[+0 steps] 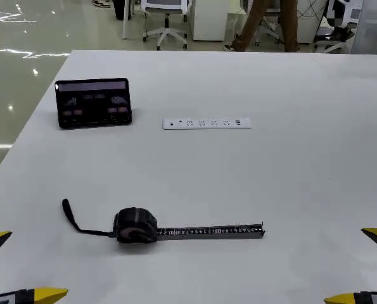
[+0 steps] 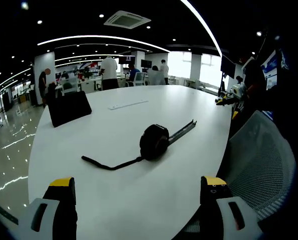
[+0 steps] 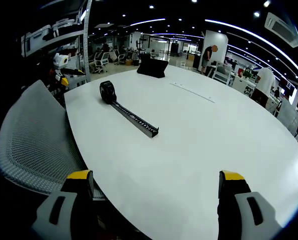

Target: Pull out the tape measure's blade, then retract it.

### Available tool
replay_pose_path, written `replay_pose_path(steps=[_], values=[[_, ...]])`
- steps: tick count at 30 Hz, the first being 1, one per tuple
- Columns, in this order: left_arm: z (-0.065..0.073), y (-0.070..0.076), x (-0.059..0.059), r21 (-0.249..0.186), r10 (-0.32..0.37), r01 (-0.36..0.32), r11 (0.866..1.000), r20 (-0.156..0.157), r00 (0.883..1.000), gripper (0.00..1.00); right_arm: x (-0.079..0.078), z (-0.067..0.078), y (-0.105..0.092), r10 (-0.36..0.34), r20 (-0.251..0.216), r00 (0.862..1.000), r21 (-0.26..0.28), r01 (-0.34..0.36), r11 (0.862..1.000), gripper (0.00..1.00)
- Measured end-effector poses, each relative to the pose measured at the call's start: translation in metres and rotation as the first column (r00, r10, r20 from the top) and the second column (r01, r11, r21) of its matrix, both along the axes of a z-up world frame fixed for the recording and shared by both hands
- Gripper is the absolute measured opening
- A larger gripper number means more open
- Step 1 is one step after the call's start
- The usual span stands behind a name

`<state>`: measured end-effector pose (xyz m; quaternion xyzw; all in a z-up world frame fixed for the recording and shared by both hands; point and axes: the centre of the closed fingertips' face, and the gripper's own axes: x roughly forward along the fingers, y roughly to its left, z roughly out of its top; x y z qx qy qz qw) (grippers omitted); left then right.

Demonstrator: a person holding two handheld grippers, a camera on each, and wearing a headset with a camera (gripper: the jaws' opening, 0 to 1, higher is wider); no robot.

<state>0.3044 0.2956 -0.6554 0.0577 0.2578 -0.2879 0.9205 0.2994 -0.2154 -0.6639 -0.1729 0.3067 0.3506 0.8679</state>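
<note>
A black tape measure (image 1: 135, 225) lies on the white table (image 1: 239, 164) near its front edge, its blade (image 1: 210, 232) drawn out to the right and its wrist strap (image 1: 74, 218) trailing left. The left gripper view has the tape measure (image 2: 155, 141) ahead with the blade (image 2: 183, 129) running away to the right. In the right gripper view the tape measure (image 3: 107, 91) is far off and the blade (image 3: 136, 117) points toward me. My left gripper (image 2: 138, 192) is open at the lower left corner (image 1: 14, 266). At the lower right, my right gripper (image 3: 156, 182) is open (image 1: 365, 266). Neither touches the tape.
A dark tablet (image 1: 93, 102) stands propped at the back left, and a white power strip (image 1: 206, 123) lies flat at mid-table. Office chairs (image 1: 166, 19) and a person's legs (image 1: 264, 22) are beyond the far edge. A mesh chair (image 3: 33, 135) sits close to me.
</note>
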Motion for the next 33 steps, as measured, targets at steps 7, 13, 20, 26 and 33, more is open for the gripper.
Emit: replay_pose_path(steps=[7,13,20,26,33], values=[[0.004,0.0,-0.001,-0.015,0.018,-0.018,1.0,0.006,1.0,1.0,-0.003,-0.001,-0.014,-0.044,0.004,0.999,0.009,0.044,0.999,1.0],[0.009,0.0,0.01,0.01,0.009,-0.009,1.0,0.01,1.0,1.0,-0.003,-0.001,-0.01,0.0,-0.001,1.0,0.005,0.0,1.0,1.0],[0.013,0.001,0.012,0.022,0.001,-0.002,1.0,0.02,1.0,1.0,0.001,0.0,-0.01,0.001,0.003,1.0,0.007,-0.001,1.0,1.0],[0.01,-0.002,0.009,0.027,-0.013,0.012,1.0,0.011,1.0,1.0,0.005,0.003,-0.005,0.013,0.004,1.0,0.014,-0.013,1.0,1.0],[0.014,-0.003,0.008,0.02,-0.011,0.011,1.0,0.023,1.0,1.0,0.008,0.006,0.003,0.034,0.015,0.999,0.01,-0.034,0.999,1.0]])
